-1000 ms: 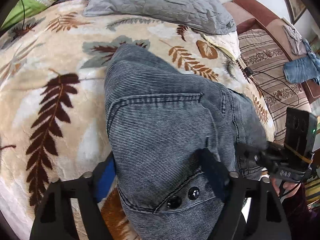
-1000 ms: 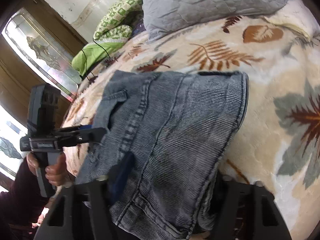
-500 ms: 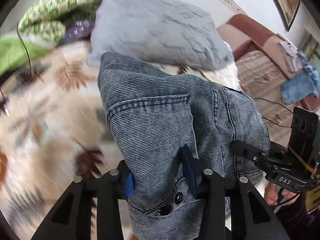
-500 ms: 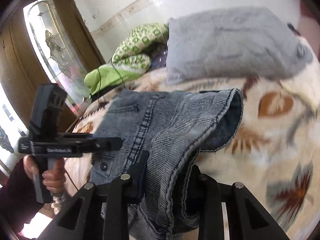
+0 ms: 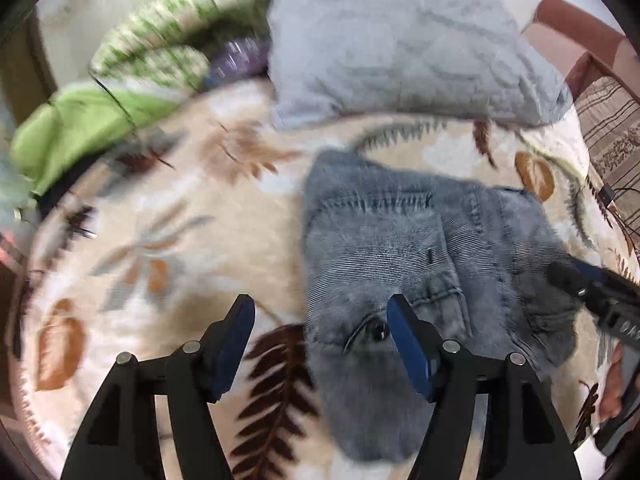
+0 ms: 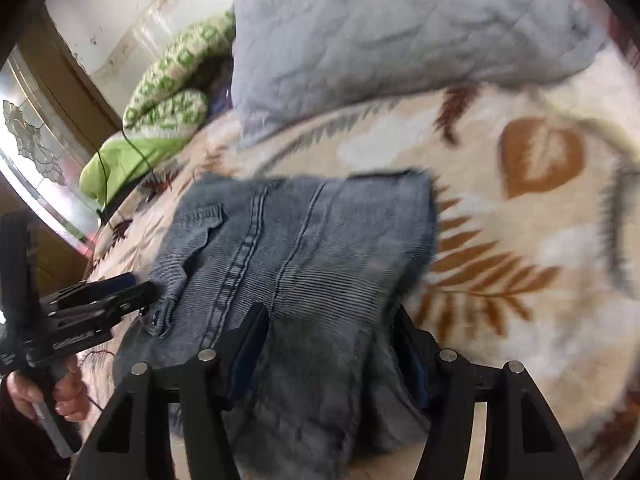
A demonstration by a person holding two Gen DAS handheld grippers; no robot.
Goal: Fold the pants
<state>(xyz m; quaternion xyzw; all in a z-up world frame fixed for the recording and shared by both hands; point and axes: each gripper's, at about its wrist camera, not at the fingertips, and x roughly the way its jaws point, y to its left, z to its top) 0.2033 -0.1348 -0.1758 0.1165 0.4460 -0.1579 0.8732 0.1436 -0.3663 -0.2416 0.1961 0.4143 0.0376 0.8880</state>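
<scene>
The grey-blue striped denim pants [image 5: 424,256] lie folded in a flat bundle on the leaf-print blanket [image 5: 168,216]; they also show in the right wrist view [image 6: 304,248]. My left gripper [image 5: 320,320] is open, its right finger over the pants' near edge by the buttons, its left finger over bare blanket. My right gripper [image 6: 332,332] is open, its jaws either side of the pants' near edge, fabric lying loose between them. The left gripper also shows in the right wrist view [image 6: 100,304], and the right gripper's tip in the left wrist view [image 5: 592,292].
A grey quilted pillow [image 5: 400,52] lies at the far side of the bed, green bedding [image 5: 120,88] to its left. A brown striped sofa [image 5: 612,132] stands at the right. A glass-panelled door [image 6: 36,148] is at the left. A black cable [image 6: 120,160] crosses the green bedding.
Both grippers held the pants lifted half a second ago; now the pants lie flat on the blanket, both grippers have opened and let go. The views are motion-blurred.
</scene>
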